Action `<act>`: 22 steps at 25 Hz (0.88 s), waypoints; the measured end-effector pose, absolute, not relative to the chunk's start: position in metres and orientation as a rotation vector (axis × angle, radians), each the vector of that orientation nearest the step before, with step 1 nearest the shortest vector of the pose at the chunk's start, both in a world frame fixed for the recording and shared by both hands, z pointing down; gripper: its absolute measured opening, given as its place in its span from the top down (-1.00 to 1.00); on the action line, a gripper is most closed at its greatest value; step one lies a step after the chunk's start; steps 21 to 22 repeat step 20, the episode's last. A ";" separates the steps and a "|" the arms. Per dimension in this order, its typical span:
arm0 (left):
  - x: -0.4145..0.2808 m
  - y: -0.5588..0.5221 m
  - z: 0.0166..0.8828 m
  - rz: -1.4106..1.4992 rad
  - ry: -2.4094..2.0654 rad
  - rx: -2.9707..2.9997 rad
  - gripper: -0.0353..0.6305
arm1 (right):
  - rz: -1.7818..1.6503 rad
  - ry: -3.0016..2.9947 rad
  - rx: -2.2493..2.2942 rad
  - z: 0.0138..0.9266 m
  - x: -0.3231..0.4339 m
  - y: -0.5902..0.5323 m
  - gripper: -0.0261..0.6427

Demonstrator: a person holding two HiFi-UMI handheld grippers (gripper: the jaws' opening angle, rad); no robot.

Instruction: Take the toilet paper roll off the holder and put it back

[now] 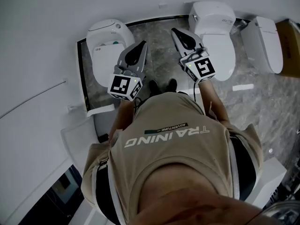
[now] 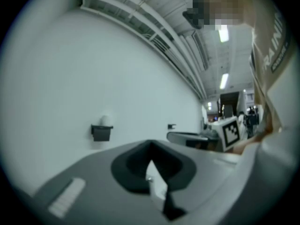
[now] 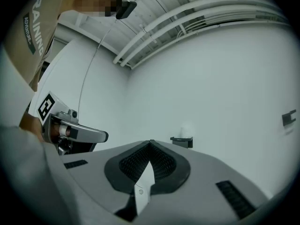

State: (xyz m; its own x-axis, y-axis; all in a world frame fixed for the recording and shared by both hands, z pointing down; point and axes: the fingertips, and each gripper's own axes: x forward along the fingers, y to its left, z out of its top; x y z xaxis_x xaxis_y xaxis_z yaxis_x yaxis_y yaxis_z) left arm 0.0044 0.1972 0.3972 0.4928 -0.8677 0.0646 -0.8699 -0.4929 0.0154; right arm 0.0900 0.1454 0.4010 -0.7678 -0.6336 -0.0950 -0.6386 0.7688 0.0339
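A white toilet paper roll (image 2: 106, 120) sits on a small dark holder (image 2: 101, 132) fixed to the white wall, far ahead of my left gripper (image 2: 150, 143). The right gripper view shows the same roll (image 3: 186, 130) and holder (image 3: 182, 141) in the distance beyond my right gripper (image 3: 150, 142). Both grippers are shut with nothing between their jaws. In the head view the left gripper (image 1: 143, 43) and right gripper (image 1: 174, 30) are held side by side in front of the person's chest, well away from the wall. I cannot make out the holder in the head view.
Three white toilets stand on the grey marble floor (image 1: 159, 55): one at left (image 1: 108, 43), one ahead (image 1: 216, 29), one at right (image 1: 268, 43). A white wall (image 1: 37, 55) fills the left side. The person's feet (image 1: 161, 85) stand between the toilets.
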 end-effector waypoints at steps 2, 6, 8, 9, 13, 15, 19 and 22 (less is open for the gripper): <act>0.002 0.205 0.392 0.064 -1.555 2.691 0.89 | 0.100 2.884 -1.044 0.396 0.088 0.150 0.89; -0.002 0.209 0.390 0.050 -1.539 2.706 0.89 | 0.114 2.874 -1.083 0.386 0.086 0.150 0.89; -0.003 0.207 0.388 0.041 -1.535 2.718 0.89 | 0.119 2.868 -1.104 0.382 0.086 0.150 0.89; -0.003 0.207 0.387 0.036 -1.533 2.725 0.89 | 0.119 2.869 -1.106 0.380 0.086 0.151 0.89; -0.005 0.207 0.379 0.019 -1.517 2.757 0.89 | 0.129 2.894 -1.110 0.378 0.082 0.159 0.89; -0.006 0.207 0.377 0.019 -1.506 2.770 0.89 | 0.137 2.899 -1.115 0.377 0.080 0.163 0.89; -0.011 0.210 0.381 0.032 -1.494 2.766 0.89 | 0.132 2.914 -1.120 0.379 0.074 0.171 0.89; -0.013 0.212 0.383 0.037 -1.492 2.761 0.89 | 0.129 2.920 -1.118 0.380 0.072 0.173 0.89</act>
